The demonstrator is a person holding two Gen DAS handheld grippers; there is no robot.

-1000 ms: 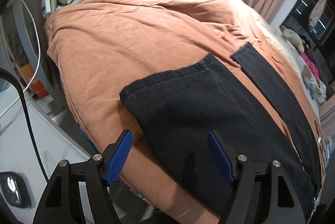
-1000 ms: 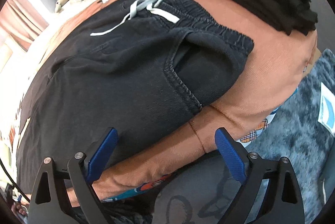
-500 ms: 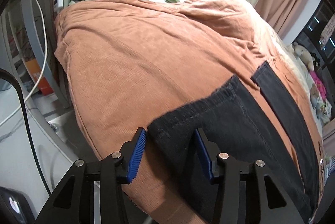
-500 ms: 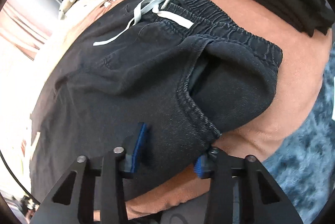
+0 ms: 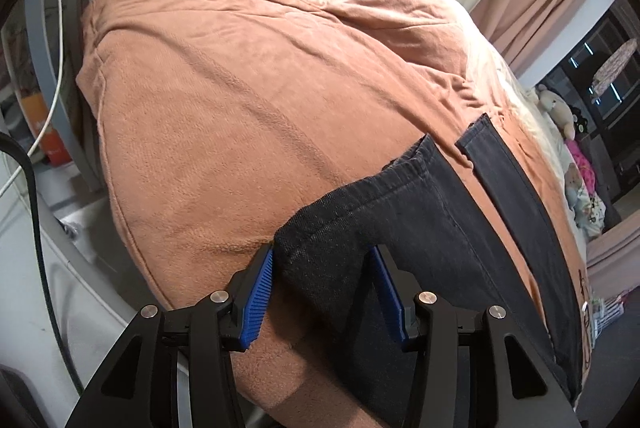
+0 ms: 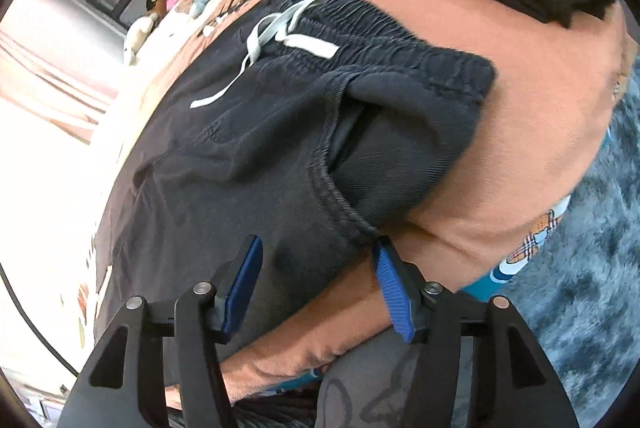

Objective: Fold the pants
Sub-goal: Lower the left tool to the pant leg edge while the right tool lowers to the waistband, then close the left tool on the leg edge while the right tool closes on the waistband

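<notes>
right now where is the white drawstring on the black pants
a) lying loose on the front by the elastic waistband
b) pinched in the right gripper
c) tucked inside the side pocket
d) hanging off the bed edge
a: the white drawstring lies loose on the front of the black pants, beside the elastic waistband.

Strong fisheye bending rounds both wrist views inside black corners. Daylight blows out the curtained window [image 6: 48, 76] at left in the right view, while the blue rug [image 6: 592, 260] smears with motion blur.
</notes>
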